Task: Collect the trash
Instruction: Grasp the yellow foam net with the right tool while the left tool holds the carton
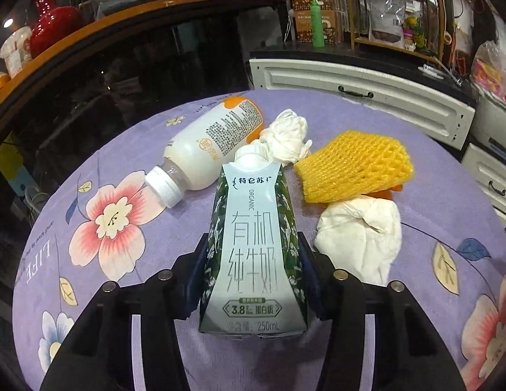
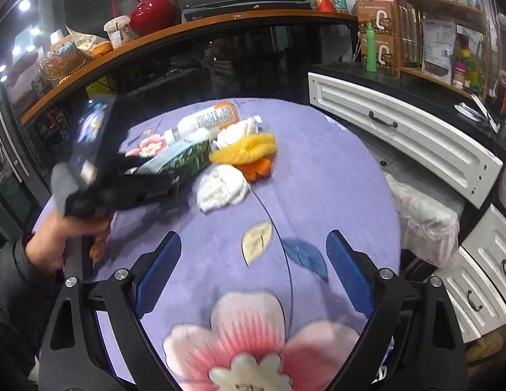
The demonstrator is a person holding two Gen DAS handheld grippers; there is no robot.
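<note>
A green-and-white milk carton [image 1: 249, 195] lies on the purple flowered tablecloth [image 1: 122, 176]. My left gripper [image 1: 253, 241] is shut on it, one pad pressed against each side. Beyond it lie a white plastic bottle [image 1: 204, 150], a crumpled tissue [image 1: 289, 140], a yellow foam fruit net [image 1: 354, 169] over orange peel [image 1: 390, 192], and a larger tissue wad [image 1: 360, 234]. In the right wrist view a hand [image 2: 47, 244] holds the left gripper on the carton [image 2: 178, 159]. My right gripper [image 2: 253, 236] hangs open over bare cloth, short of the tissue wad [image 2: 223, 189].
The round table ends close behind the trash. White drawer cabinets [image 1: 360, 88] stand at the back right and a dark glass counter with a wooden top [image 1: 122, 19] at the back left, carrying a red vase [image 1: 54, 26]. A lace-covered stool [image 2: 425, 218] sits right of the table.
</note>
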